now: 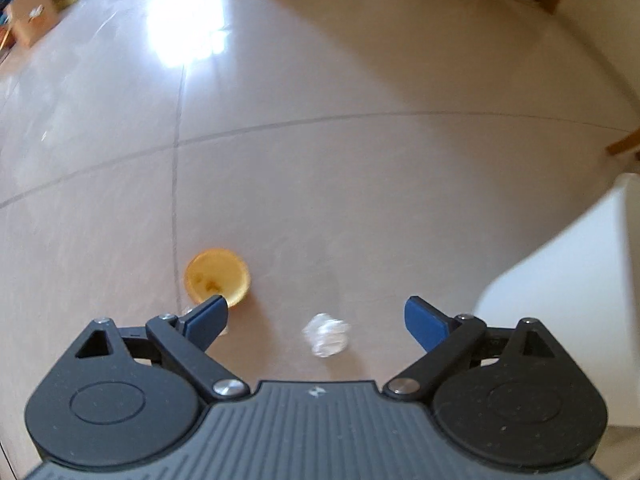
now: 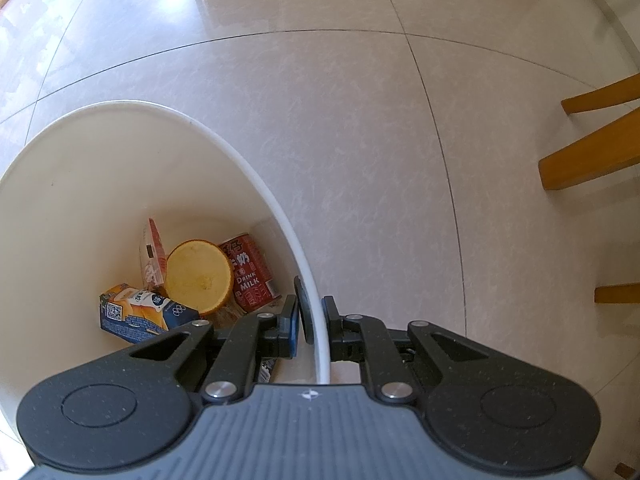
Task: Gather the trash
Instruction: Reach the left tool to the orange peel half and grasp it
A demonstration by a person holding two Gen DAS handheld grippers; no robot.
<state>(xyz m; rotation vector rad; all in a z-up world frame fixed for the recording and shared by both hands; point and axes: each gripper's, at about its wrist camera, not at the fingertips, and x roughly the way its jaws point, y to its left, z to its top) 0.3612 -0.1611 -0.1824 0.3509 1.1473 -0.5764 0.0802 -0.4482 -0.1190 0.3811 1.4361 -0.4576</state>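
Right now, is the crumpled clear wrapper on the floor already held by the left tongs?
No, the left tongs stand wide open, and the crumpled clear wrapper lies untouched on the floor between them.

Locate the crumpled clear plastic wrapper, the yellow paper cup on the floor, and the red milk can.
Crumpled clear plastic wrapper [image 1: 326, 334], left wrist view, its centre.
Yellow paper cup [image 1: 216, 278], left wrist view, inside wall.
Red milk can [image 2: 250, 274], right wrist view, printed side.

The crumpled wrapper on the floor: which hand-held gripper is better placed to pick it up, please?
Left: the left hand-held gripper hangs open above the crumpled wrapper, while the right hand-held gripper is clamped on the bin rim.
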